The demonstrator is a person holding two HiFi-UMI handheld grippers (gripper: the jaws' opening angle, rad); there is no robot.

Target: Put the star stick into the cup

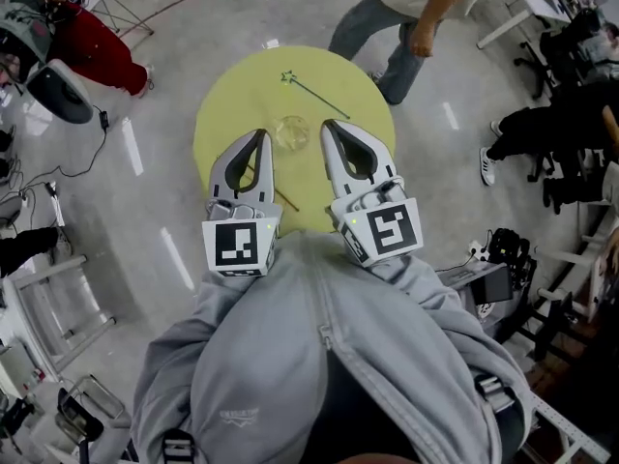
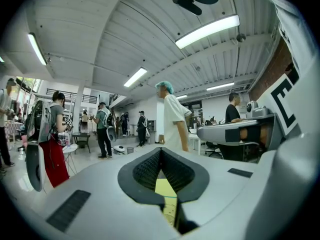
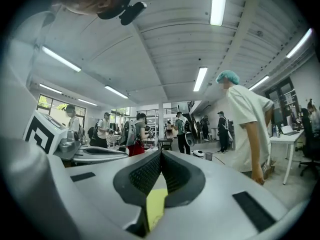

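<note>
A thin star stick (image 1: 314, 89) lies on the far part of the round yellow table (image 1: 227, 114), its star end toward the left. A clear cup (image 1: 291, 131) stands upright at the table's middle. My left gripper (image 1: 261, 136) hovers just left of the cup, shut with nothing in it. On the cup's right side my right gripper (image 1: 329, 124) is likewise shut and empty. In the left gripper view the left gripper (image 2: 161, 149) has its tips together, with yellow table showing through the gap behind them. The right gripper (image 3: 161, 151) looks the same in the right gripper view.
A thin brown stick (image 1: 282, 200) lies on the table between the grippers, near me. A person (image 1: 406, 17) stands at the table's far right edge. Another person in red trousers (image 1: 97, 44) is at far left. Chairs and equipment (image 1: 571, 95) crowd the right side.
</note>
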